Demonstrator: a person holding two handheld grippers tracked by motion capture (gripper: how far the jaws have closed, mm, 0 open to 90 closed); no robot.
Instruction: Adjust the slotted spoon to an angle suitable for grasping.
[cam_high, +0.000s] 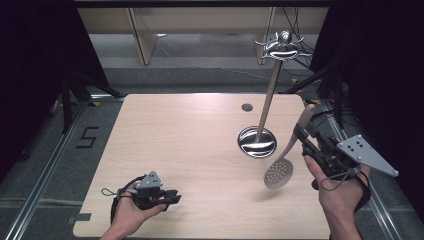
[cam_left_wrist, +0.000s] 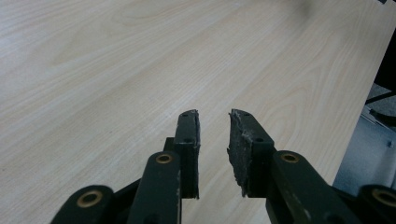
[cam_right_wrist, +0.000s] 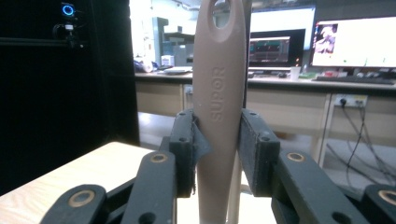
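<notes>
Right gripper clamps skimmer handle, head prob. off table; left gripper narrow, empty.

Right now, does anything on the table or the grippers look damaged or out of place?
One thing: the left gripper has worn pads, the right-hand one in its own view ragged and flaking at the edge. Otherwise the skimmer hangs bowl-down, clamped by its handle in the right gripper, near the upright rack.
</notes>
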